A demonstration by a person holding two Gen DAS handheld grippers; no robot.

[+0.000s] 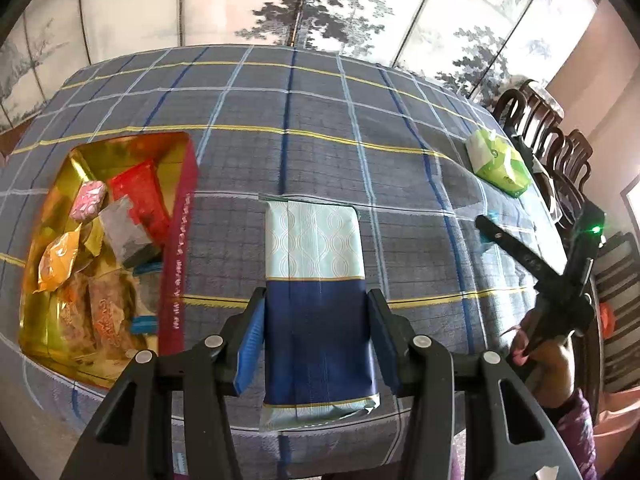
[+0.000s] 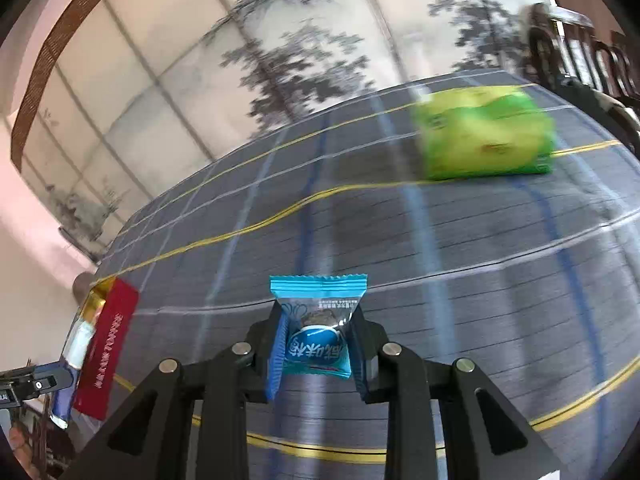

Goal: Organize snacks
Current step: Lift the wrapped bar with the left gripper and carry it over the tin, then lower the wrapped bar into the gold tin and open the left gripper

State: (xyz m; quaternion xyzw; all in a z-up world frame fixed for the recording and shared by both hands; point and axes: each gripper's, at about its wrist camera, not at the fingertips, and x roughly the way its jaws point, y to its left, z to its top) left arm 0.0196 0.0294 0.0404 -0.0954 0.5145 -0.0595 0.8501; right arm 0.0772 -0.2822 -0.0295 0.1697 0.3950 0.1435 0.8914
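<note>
My left gripper (image 1: 318, 316) is shut on a long dark-blue and pale-teal snack packet (image 1: 316, 248), its pads against the packet's sides, above the plaid cloth. To its left lies an open red box (image 1: 180, 240) with a gold inside, holding several wrapped snacks. In the right wrist view my right gripper (image 2: 318, 344) is shut on a small teal candy packet (image 2: 318, 340), held over the table. A green packet (image 2: 484, 132) lies far ahead to the right, blurred. The red box (image 2: 106, 344) shows at the left edge, with the long packet (image 2: 76, 348) in front of it.
A grey-blue plaid cloth (image 1: 320, 120) covers the table. The green packet (image 1: 498, 162) lies near the far right edge. Dark wooden chairs (image 1: 560, 152) stand beyond that edge. The right gripper (image 1: 490, 226) and a hand (image 1: 548, 352) show at the right. A painted screen stands behind.
</note>
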